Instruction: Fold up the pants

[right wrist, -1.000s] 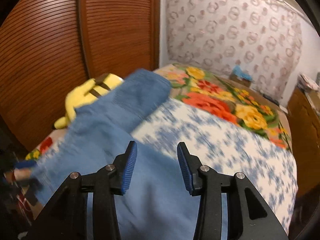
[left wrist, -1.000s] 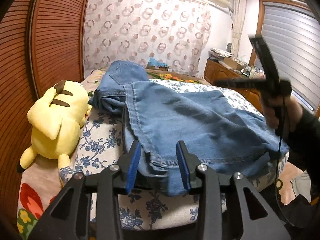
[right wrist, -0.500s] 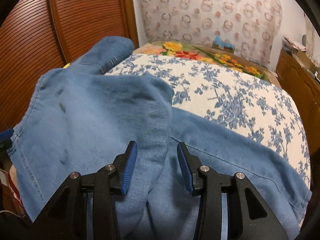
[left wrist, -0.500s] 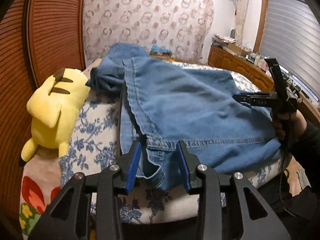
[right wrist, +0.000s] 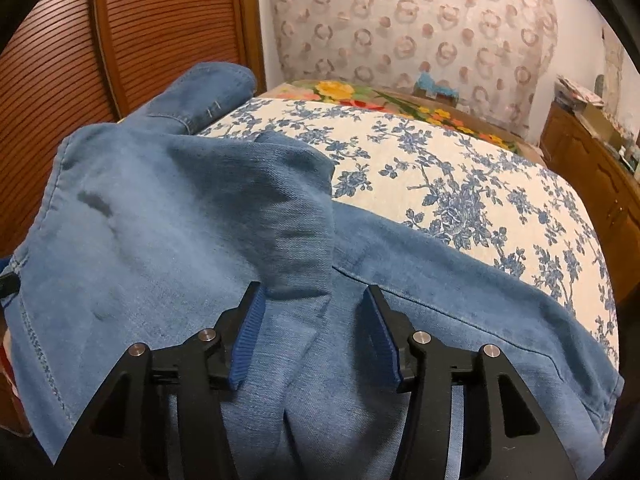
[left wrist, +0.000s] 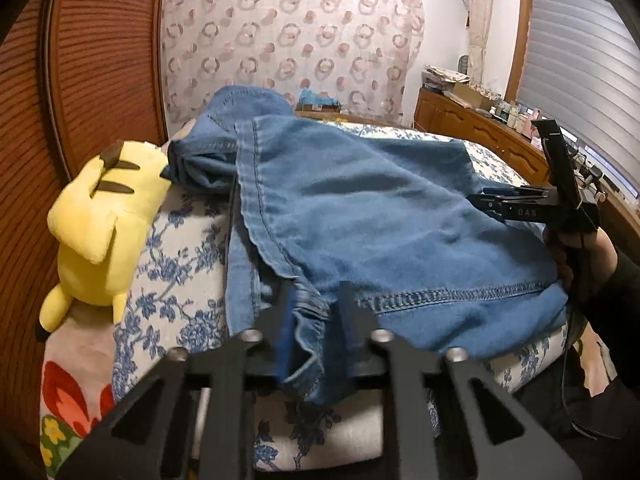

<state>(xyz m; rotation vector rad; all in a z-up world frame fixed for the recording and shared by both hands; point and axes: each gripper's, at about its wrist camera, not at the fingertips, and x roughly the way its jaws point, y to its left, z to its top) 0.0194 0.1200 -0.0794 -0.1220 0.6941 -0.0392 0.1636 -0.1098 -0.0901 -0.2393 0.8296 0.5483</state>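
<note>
Blue denim pants [left wrist: 380,208] lie folded over on the bed, with the stitched hem towards me in the left wrist view. My left gripper [left wrist: 316,296] is at the near left corner of that hem, its jaws closing, and the pads pinch a bunched bit of denim. My right gripper [right wrist: 313,292] hovers low over the pants [right wrist: 160,220], its jaws opening. A raised fold of denim sits between the blue pads, which do not press on it. In the left wrist view the right gripper [left wrist: 492,204] shows at the pants' right edge, held by a hand [left wrist: 580,256].
A yellow plush toy [left wrist: 100,220] lies on the bed's left side, against the wooden slatted doors [left wrist: 92,60]. The blue-flowered bedspread [right wrist: 460,168] shows to the right of the pants. A wooden dresser [left wrist: 480,132] with clutter runs along the right wall.
The left jaws have drawn together on the denim hem corner. The right gripper came down onto the pants, then its jaws widened around the fold.
</note>
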